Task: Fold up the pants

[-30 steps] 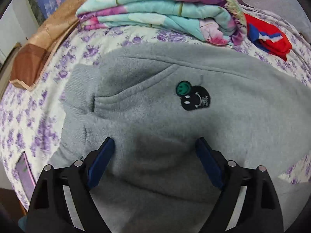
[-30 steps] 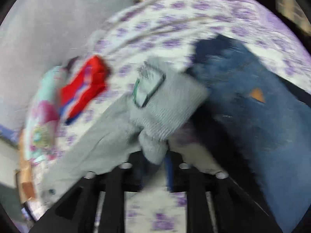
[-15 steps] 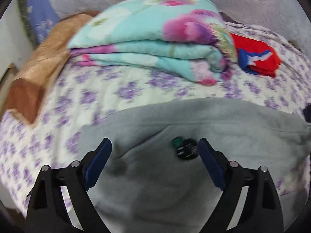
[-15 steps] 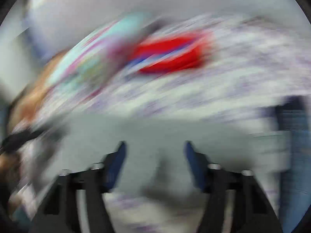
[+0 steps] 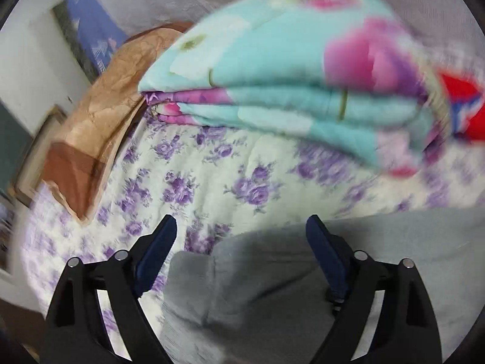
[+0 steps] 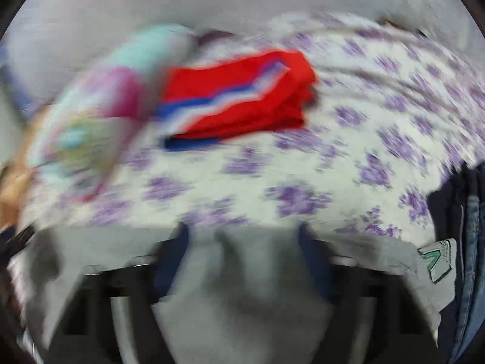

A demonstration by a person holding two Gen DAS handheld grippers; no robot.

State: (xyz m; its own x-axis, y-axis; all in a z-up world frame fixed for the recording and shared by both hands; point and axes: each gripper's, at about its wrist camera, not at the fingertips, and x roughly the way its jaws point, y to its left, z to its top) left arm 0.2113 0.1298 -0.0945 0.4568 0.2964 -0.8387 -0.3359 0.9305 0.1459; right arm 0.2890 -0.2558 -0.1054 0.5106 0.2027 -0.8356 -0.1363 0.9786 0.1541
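The grey fleece pants point(image 5: 272, 288) lie on the flowered bedsheet point(image 5: 212, 166). Their ribbed left end sits low in the left wrist view. My left gripper point(image 5: 241, 223) hovers over that edge with its jaws wide, closing a little, and nothing pinched. The right wrist view is blurred. There the pants point(image 6: 242, 303) fill the bottom, with a white and green label point(image 6: 438, 257) at their right end. My right gripper point(image 6: 242, 230) is opening, and a low hump of grey cloth lies loose between its fingers.
A folded turquoise and pink quilt point(image 5: 288, 75) lies at the back, beside a brown pillow point(image 5: 100, 115) on its left. To its right rests a folded red and blue garment point(image 6: 242, 103). Blue jeans point(image 6: 466, 242) lie at the right edge, past the bare sheet point(image 6: 363, 139).
The left gripper drew back, so the pants and their smiley patch slid down and out of view. The right gripper swung round, rolled level and opened, letting go of the grey cuff.
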